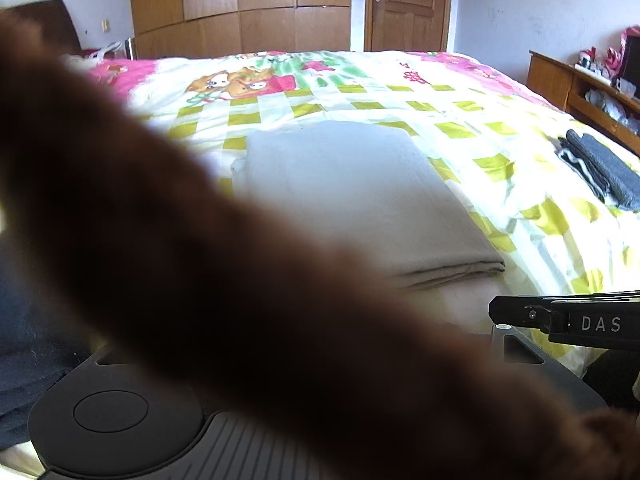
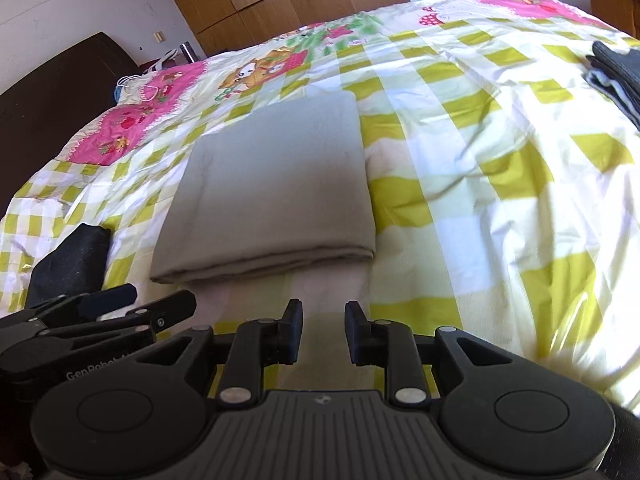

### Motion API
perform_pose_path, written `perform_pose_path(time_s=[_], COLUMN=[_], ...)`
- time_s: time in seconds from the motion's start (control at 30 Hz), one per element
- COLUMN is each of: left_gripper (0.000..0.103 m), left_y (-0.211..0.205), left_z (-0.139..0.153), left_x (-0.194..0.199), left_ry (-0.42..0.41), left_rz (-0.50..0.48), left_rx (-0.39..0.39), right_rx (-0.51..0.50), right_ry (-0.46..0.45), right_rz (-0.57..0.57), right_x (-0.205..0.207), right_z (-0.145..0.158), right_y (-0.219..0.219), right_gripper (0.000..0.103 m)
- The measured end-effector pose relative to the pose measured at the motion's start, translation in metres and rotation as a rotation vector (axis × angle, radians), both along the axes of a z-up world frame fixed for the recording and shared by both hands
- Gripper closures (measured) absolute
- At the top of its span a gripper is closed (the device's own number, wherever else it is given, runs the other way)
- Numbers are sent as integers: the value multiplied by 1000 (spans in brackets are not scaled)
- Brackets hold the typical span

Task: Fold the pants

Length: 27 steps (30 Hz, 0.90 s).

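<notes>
Right wrist view: right gripper (image 2: 322,330) slightly parted, empty, before folded grey pants (image 2: 272,188); "GenRobot" partly readable. Left gripper: "DAS" legible; jaw state indeterminable behind blurred brown fabric (image 1: 200,260).

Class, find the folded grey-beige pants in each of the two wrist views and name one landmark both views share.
Left wrist view: the folded grey-beige pants lie at centre, partly hidden by a blurred brown shape at lower left.
Right wrist view: they lie left of centre, just beyond the open right gripper.
Shared landmark: the dark grey folded clothes at right on the checked bedspread.
</notes>
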State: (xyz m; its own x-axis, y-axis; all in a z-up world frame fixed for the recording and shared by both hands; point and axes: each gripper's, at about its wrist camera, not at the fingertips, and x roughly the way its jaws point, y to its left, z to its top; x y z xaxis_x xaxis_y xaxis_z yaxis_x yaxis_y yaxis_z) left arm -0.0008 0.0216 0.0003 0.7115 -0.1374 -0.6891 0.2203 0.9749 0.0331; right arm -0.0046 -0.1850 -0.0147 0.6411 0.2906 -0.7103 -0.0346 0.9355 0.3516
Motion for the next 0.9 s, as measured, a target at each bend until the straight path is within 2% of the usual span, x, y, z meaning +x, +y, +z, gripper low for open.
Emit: perform_pose_path(time_s=[0.1, 0.2, 0.37, 0.53, 0.9], left_gripper=[21, 21, 21, 14, 13], left_y=[-8, -12, -16, -13, -8], left_z=[5, 2, 1, 1, 1], left_x=[-7, -9, -13, -10, -11], left_ry=[-10, 0, -22, -15, -33], left_rz=[-14, -6, 15, 47, 67], left_rx=[-7, -13, 32, 19, -11], right_rx=[1, 6, -9, 17, -22], right_ry=[-36, -53, -52, -30, -37], right_rz=[-5, -4, 25, 9, 38], right_x=[-7, -11, -13, -10, -10], right_z=[6, 7, 5, 1, -1], right_y=[-2, -1, 6, 1, 10], right_gripper=[65, 62, 62, 61, 61])
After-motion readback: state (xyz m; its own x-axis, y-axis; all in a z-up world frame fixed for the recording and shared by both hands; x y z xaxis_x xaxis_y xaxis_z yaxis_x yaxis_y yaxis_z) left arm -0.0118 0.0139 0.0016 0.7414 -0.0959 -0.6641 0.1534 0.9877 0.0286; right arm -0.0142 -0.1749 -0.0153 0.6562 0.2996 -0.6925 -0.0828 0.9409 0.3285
